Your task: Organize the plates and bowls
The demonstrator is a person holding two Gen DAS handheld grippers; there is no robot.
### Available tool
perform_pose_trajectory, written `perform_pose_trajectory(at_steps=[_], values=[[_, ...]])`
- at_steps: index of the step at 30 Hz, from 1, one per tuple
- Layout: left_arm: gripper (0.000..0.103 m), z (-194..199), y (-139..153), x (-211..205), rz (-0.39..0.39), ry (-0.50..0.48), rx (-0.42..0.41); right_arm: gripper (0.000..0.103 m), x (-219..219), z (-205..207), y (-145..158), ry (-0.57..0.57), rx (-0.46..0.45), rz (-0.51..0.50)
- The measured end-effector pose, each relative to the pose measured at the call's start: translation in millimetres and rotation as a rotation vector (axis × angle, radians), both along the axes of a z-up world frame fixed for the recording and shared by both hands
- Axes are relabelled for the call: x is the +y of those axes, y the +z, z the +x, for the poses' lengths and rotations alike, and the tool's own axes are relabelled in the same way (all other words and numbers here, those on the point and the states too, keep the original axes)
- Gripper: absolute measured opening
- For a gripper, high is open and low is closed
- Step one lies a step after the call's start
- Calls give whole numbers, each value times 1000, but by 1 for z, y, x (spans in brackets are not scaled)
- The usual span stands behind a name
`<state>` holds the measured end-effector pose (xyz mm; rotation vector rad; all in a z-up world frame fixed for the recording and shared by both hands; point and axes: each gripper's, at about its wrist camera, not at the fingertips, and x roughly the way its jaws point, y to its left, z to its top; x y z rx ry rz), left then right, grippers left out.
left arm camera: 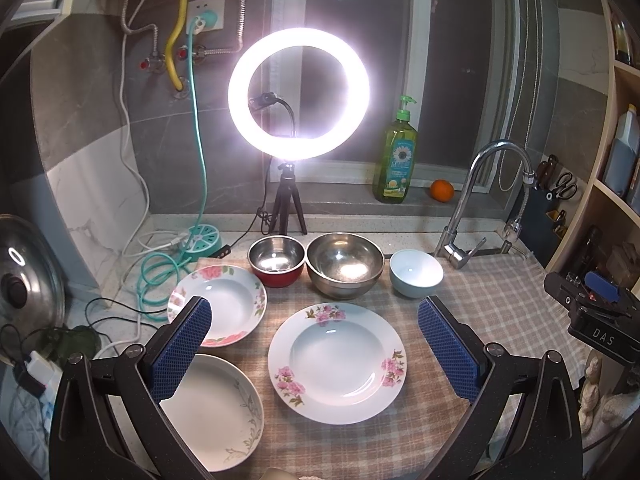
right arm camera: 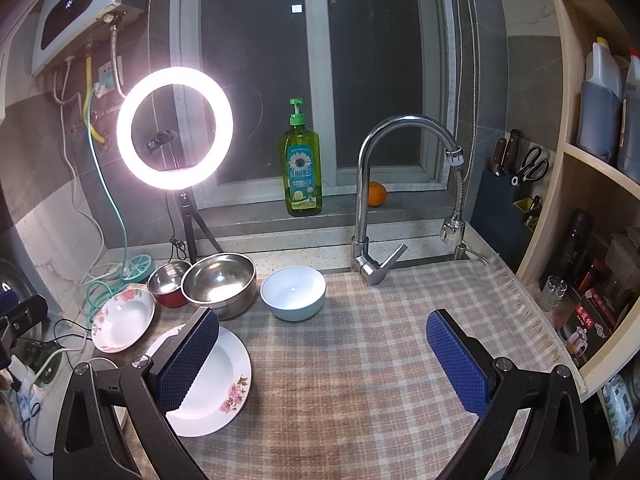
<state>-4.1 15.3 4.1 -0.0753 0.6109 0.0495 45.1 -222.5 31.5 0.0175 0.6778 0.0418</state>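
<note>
Left gripper (left arm camera: pixel 314 344) nearer the plates
Its spread jaws frame the floral plate (left arm camera: pixel 337 362) straight ahead; right gripper (right arm camera: pixel 322 364), jaws spread too, has it off left.

Only thing I can actually read is "DAS" in pale letters on the black gripper body (left arm camera: pixel 600 322) at the right edge of the left wrist view. The dish soap bottle (right arm camera: pixel 300 172) label has print, too small to read.

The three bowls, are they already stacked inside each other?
No. The red bowl, the steel bowl and the white bowl stand side by side in one row on the checked cloth.
</note>
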Motion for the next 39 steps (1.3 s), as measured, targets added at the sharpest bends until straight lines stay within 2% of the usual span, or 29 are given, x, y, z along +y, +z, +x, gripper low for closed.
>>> perform_pose_trajectory(at_steps=[18,30,39], values=[[102,3,-6,6,-1,2,12,103,4,3,-6,7,23,-1],[102,11,-28,21,-24,33,71,103,10,18,-31,50,88,38],[102,24,-53,53,-93,62,152,103,21,32,-57,103,147,53]])
